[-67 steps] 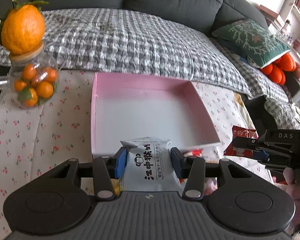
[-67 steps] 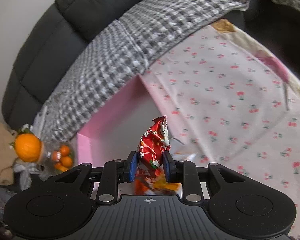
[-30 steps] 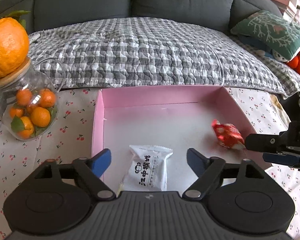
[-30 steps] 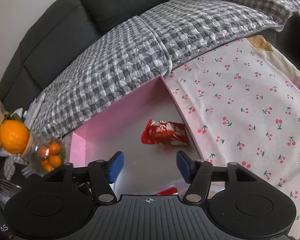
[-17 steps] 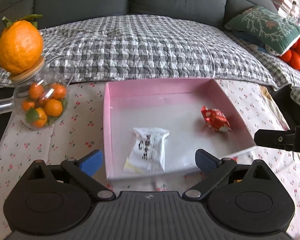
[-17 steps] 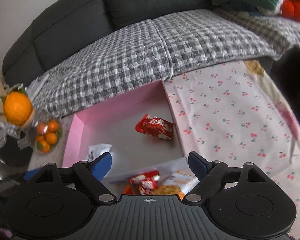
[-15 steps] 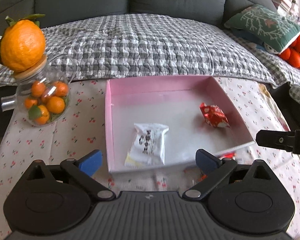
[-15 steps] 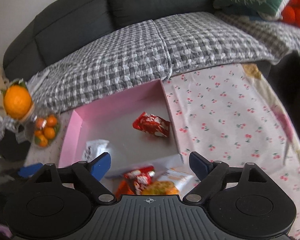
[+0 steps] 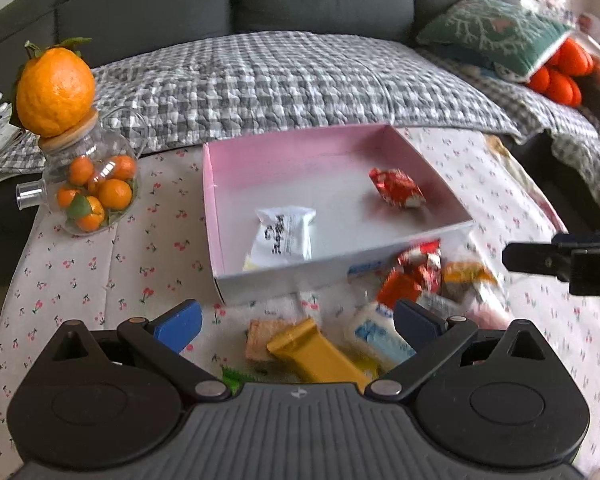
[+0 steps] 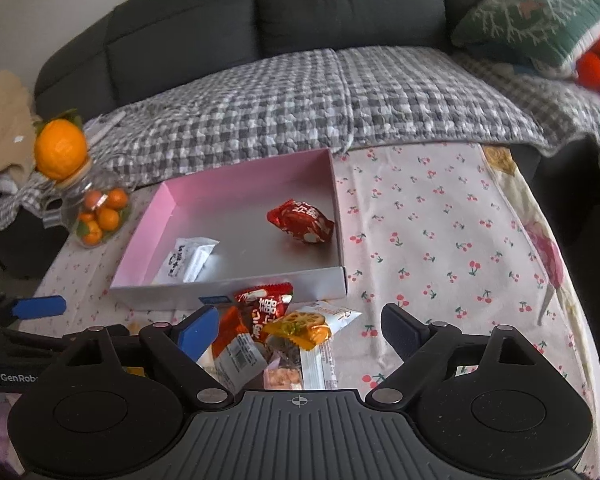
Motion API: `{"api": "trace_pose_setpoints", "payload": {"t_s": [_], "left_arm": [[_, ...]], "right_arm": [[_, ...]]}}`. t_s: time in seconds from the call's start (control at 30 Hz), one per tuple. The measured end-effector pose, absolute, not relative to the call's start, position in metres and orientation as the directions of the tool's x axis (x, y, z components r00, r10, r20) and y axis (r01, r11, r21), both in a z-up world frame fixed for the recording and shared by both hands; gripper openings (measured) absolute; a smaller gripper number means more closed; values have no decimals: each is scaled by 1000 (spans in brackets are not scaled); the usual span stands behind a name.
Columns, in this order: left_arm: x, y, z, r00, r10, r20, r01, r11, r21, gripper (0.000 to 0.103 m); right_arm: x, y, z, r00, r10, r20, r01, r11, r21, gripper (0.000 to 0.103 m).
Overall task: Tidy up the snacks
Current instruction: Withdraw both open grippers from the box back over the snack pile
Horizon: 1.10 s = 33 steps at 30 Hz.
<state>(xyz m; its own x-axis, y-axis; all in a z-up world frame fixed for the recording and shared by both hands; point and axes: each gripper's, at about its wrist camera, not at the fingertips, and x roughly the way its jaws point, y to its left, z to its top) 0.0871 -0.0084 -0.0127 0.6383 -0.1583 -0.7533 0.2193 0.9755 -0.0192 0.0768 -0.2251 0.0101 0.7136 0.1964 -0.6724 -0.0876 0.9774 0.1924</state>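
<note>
Both hand-held grippers are spread wide with nothing between their fingers. My left hand-held gripper [image 9: 296, 318] hangs over the near end of the snack pile [image 9: 384, 320], above a yellow bar wrapper [image 9: 314, 350], a square cracker pack [image 9: 260, 338] touching it and a white-and-blue packet [image 9: 380, 334] just beside. My right hand-held gripper [image 10: 300, 326] is released as well, hovering over the same pile from the other side: a red packet with white characters [image 10: 264, 304], an orange-and-white pouch [image 10: 312, 326] overlapping it, and a clear wrapper with a barcode [image 10: 240, 356] below them.

Just past the pile, touching its far edge, sits the pink box [image 9: 220, 236] on the desk, which is covered by a cherry-print cloth [image 10: 440, 240]. Two snacks lie inside the box, well apart: a white packet with black print [image 9: 284, 232] near the front left, and a red wrapped snack [image 9: 396, 188] toward the right wall.

Left of the box stands a glass jar of small oranges [image 9: 92, 188] with a large orange [image 9: 56, 86] resting on its wooden lid. Behind the desk is a dark sofa draped with a grey checked blanket [image 9: 300, 80], with a green cushion [image 9: 496, 28] at its right end.
</note>
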Motion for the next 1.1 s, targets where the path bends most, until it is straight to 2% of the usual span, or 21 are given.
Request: {"api": "trace_pose_setpoints", "payload": {"t_s": [0.2,0.33,0.63,0.8,0.9,1.1], "left_arm": [[64,-1,-22,666,-159,-728,265,964,32,102],[51,8,-30,667,-181,-722,262,965,0,102],[17,21,-48,684,-211,-699,285,959,-10,102],[9,25,-54,703,-214,-679,306,952,18,102],[10,27,-55,691,-229,-685,309,951,-6,102],[12,25,-60,693,-224,-685,327,945,23,100]], "right_arm": [[55,-217,6,726,217,-652,-174,976,131,91],[37,-210,2,744,240,-623,-235,968,92,96],[6,-194,-20,731,286,-619,-359,933,7,96],[-9,-191,-31,749,266,-607,-380,923,-64,96],[-11,-192,-35,758,247,-604,-380,920,-100,96],[-5,-194,-40,769,210,-604,-349,929,-122,96]]}}
